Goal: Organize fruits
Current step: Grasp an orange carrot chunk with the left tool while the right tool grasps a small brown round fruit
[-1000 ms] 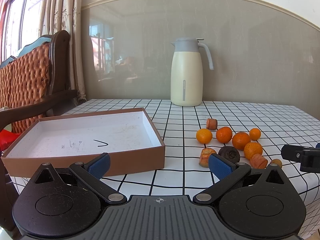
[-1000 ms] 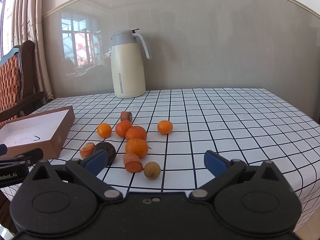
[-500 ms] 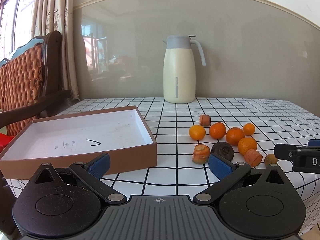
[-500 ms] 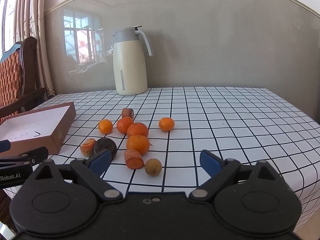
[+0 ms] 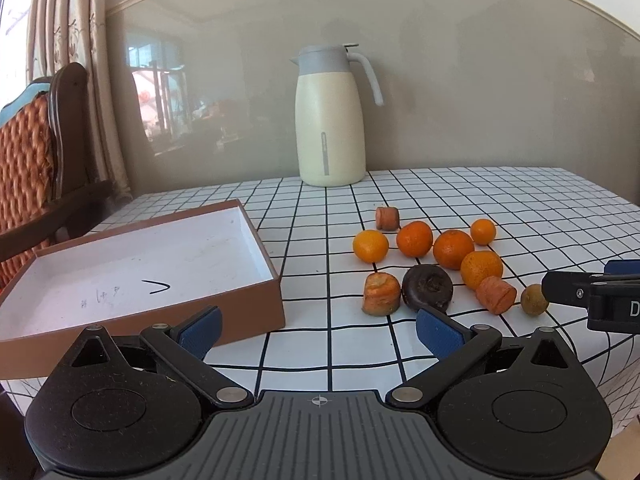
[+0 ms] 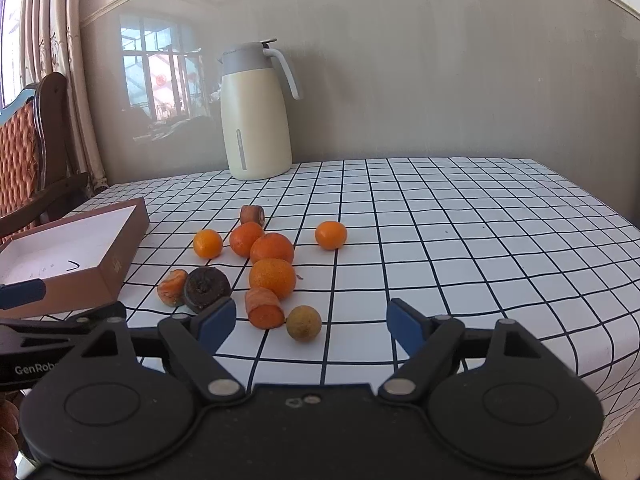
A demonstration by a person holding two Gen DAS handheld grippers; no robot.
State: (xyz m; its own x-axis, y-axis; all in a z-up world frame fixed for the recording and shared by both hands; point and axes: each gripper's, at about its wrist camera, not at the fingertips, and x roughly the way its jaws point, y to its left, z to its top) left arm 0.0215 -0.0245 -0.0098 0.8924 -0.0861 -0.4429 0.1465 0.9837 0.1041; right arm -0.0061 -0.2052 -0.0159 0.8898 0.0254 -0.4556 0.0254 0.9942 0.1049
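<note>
Several oranges (image 5: 453, 249) (image 6: 272, 278), carrot chunks (image 5: 381, 294) (image 6: 264, 307), a dark round fruit (image 5: 427, 291) (image 6: 207, 289) and a small brownish fruit (image 5: 534, 300) (image 6: 303, 322) lie in a cluster on the checked tablecloth. An open brown box (image 5: 256, 316) (image 6: 120, 256) with a white inside stands to their left. My left gripper (image 5: 318, 330) is open and empty near the table's front edge, between the box and the cluster. My right gripper (image 6: 312, 326) is open and empty, just short of the small brownish fruit.
A cream thermos jug (image 5: 330, 118) (image 6: 256, 114) stands at the back by the wall. A wooden chair with an orange cushion (image 5: 36, 152) is at the left of the table. The checked tablecloth (image 6: 480, 240) stretches to the right.
Both grippers have moved forward toward the fruit cluster; the fruits and box look larger and nearer. Both stay open and empty.
</note>
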